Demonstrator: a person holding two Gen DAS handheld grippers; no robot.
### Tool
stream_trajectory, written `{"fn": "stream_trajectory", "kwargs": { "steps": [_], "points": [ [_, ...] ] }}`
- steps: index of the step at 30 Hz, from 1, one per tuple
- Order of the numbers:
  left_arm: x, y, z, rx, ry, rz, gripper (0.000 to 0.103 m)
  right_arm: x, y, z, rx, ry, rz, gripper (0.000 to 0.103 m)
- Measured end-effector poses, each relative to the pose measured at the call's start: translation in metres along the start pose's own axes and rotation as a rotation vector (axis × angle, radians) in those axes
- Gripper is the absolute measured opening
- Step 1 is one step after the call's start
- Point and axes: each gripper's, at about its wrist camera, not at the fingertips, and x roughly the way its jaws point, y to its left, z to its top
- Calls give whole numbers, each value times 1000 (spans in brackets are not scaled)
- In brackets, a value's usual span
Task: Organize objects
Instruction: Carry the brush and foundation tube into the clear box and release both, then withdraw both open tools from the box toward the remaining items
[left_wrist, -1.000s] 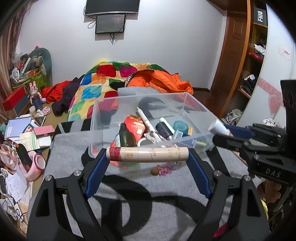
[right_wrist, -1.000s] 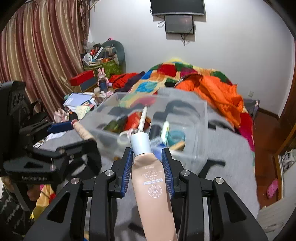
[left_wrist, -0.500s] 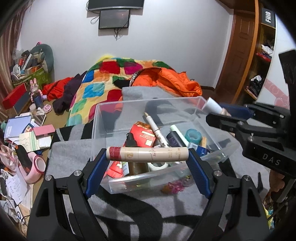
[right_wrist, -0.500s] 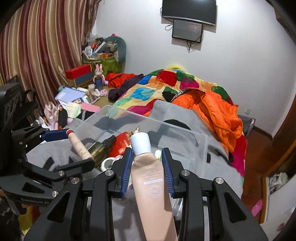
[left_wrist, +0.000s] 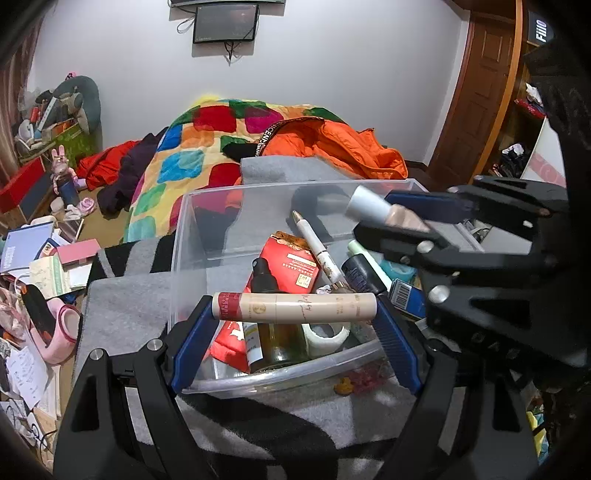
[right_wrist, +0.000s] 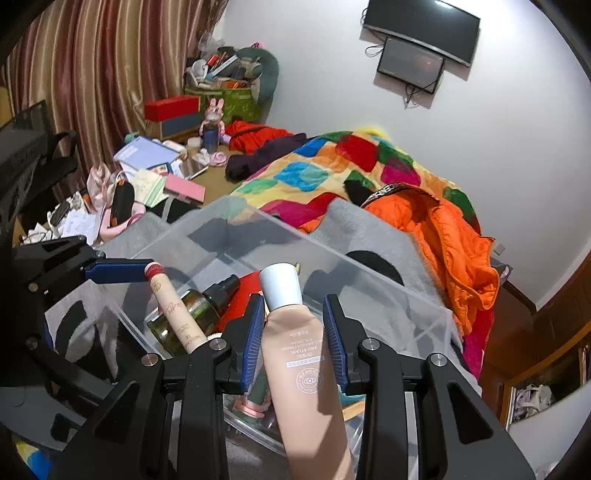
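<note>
My left gripper is shut on a beige tube with a red cap, held crosswise by its ends above the near side of a clear plastic bin. My right gripper is shut on a beige squeeze tube with a white cap, over the bin's right part. That tube shows in the left wrist view; the red-capped tube shows in the right wrist view. The bin holds a dark bottle, a red packet, a white pen, a tape roll and other items.
The bin sits on a grey and black blanket on a bed with a colourful quilt and an orange jacket. A cluttered desk with books and papers lies to the left. Small trinkets lie before the bin.
Both grippers have moved forward and now hang over the bin's inside, each still holding its tube. The right gripper has come closer to the left one.
</note>
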Motion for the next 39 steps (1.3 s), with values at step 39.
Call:
{"fn": "stream_trajectory", "kwargs": {
  "steps": [39],
  "points": [
    [-43,4,-70,1,12,-4,72,-29,19,-98,230,83,99,41]
  ]
}}
